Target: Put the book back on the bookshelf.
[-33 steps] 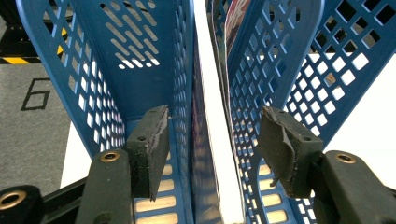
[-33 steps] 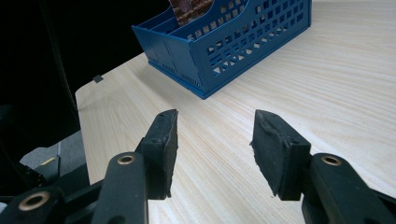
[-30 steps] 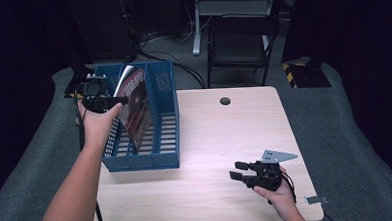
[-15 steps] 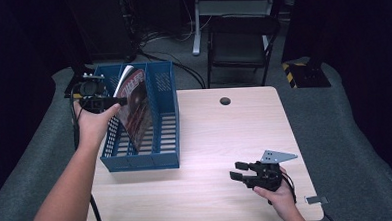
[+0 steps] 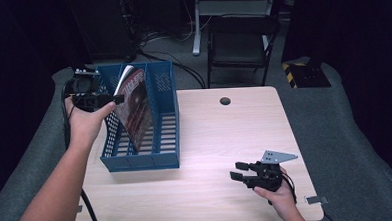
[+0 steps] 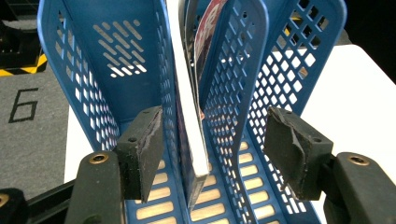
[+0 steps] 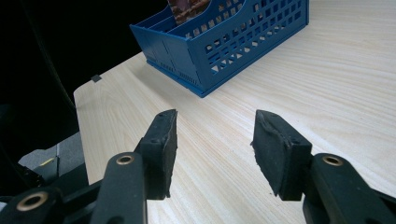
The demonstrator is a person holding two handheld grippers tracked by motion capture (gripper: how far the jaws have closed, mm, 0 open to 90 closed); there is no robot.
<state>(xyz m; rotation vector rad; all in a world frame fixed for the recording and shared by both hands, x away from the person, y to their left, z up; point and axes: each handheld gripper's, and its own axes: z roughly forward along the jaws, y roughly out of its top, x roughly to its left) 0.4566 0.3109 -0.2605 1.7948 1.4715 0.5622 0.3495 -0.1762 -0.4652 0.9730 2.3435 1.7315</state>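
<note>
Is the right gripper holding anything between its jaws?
No: the right gripper stands open over the bare wooden table, with nothing between its jaws.

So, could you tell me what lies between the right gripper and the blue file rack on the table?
Nothing: in the high view, bare wood table top separates the right gripper from the blue file rack; the right gripper view shows the same.
</note>
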